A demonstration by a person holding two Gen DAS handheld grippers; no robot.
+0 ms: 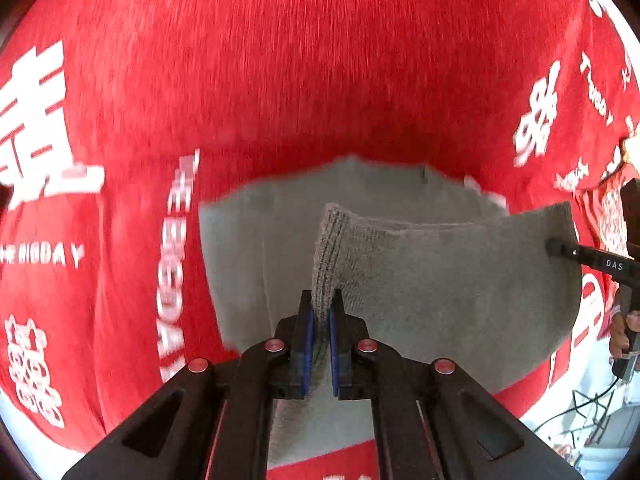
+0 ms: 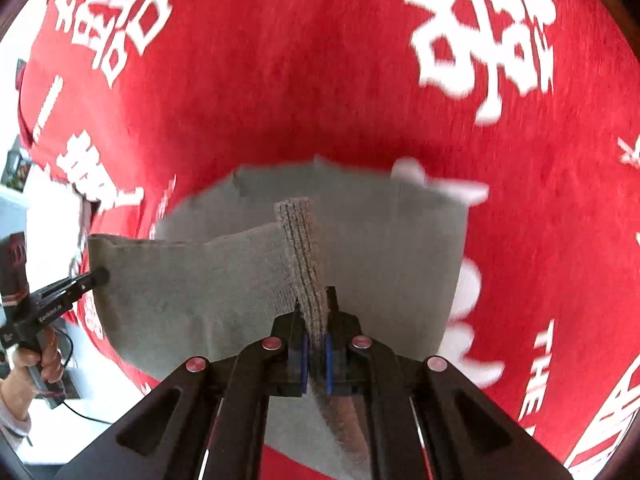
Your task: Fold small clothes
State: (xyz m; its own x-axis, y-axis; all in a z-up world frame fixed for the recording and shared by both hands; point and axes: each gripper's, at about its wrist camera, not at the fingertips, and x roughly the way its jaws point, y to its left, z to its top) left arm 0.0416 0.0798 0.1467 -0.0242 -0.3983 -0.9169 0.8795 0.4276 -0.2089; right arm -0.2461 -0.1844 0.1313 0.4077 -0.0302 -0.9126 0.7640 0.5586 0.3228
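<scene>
Grey knit garment (image 1: 440, 280) lifted by one ribbed edge, held taut between both tools above the red cloth with white lettering (image 1: 280, 80) covering the table; lower layer of the garment lying flat on that cloth, roughly mid-table, no table edge close by on the far side. Left hand-held gripper (image 1: 322, 312) clamped shut on the ribbed corner, blue pads pinching the knit; right hand-held gripper (image 2: 316, 320) likewise closed tight on the opposite ribbed corner; each visible from the other's camera biting the far end of the raised edge. Step in hand, judged: carrying the raised edge over to lay a fold. To do well: keep both corners level and equally tensioned so the edge stays straight; move the pair together, not one ahead; lower onto the flat layer with edges aligned before letting go; avoid dragging the bottom layer across the red cloth. Risk: knit slipping from one pinch, skewing the crease. Frames motion-blurred; fine alignment hard to judge.
</scene>
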